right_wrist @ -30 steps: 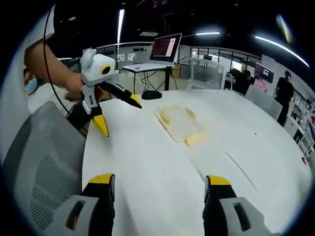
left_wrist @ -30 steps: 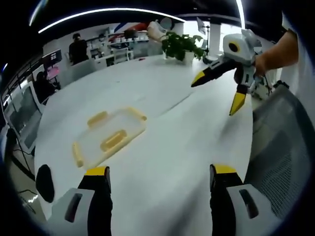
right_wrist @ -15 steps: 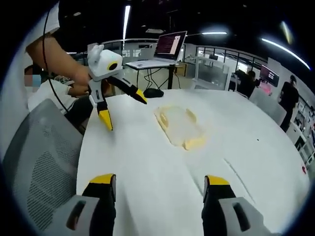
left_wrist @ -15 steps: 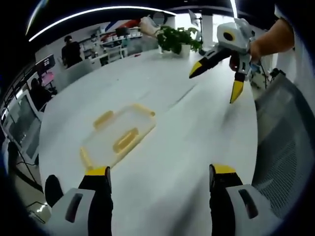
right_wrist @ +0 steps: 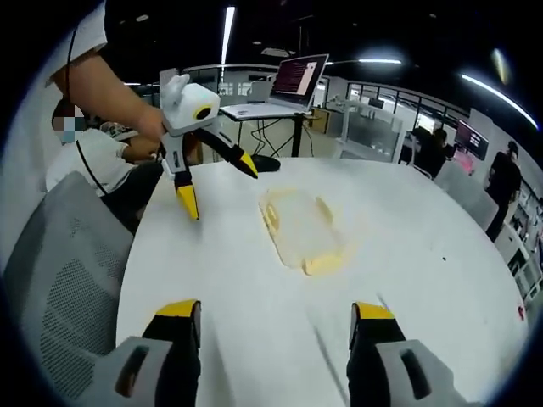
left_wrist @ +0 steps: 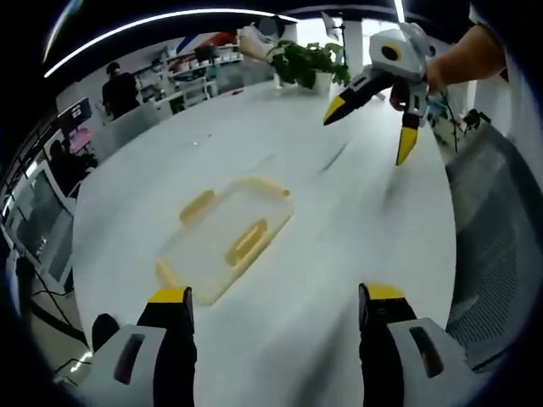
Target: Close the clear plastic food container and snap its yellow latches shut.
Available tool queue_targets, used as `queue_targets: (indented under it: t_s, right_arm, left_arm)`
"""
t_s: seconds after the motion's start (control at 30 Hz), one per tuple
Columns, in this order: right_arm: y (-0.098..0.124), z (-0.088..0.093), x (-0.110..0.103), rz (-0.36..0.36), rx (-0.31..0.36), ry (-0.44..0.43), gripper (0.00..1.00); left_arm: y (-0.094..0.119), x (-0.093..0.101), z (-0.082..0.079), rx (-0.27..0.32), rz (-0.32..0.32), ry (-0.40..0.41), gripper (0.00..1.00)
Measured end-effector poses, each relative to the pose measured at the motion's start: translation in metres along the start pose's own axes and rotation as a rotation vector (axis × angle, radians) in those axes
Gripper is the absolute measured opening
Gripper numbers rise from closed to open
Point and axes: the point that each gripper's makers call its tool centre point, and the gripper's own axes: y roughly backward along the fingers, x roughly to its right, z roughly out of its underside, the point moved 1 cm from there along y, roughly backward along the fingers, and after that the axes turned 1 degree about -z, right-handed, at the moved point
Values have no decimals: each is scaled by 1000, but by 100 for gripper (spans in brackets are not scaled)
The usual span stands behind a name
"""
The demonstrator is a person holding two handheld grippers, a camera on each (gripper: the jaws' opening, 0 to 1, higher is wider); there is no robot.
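A clear plastic food container (left_wrist: 227, 239) with yellow latches lies flat on the white table (left_wrist: 339, 220), just ahead and left of my left gripper (left_wrist: 276, 305), which is open and empty. In the right gripper view the same container (right_wrist: 299, 227) lies mid-table, well beyond my open right gripper (right_wrist: 276, 312). The right gripper (left_wrist: 369, 114) hangs open above the table's far right in the left gripper view. The left gripper (right_wrist: 216, 182) hovers open left of the container in the right gripper view, held by a hand.
A potted plant (left_wrist: 305, 68) stands at the far end of the table. A grey mesh chair (right_wrist: 59, 280) sits beside the table edge. A laptop (right_wrist: 288, 85) stands on a desk behind. People stand in the background.
The left gripper's camera has come closer to the container, which now lies nearer its jaws. In the right gripper view the left gripper has shifted right, toward the container. Both stay open.
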Motion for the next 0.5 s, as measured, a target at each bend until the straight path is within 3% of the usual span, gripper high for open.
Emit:
queue_targets:
  t_s: [0.5]
  right_arm:
    - [-15,-16,23,-16,-3,50,69]
  left_arm:
    - [-1,-24,5,-41,8,-55,77]
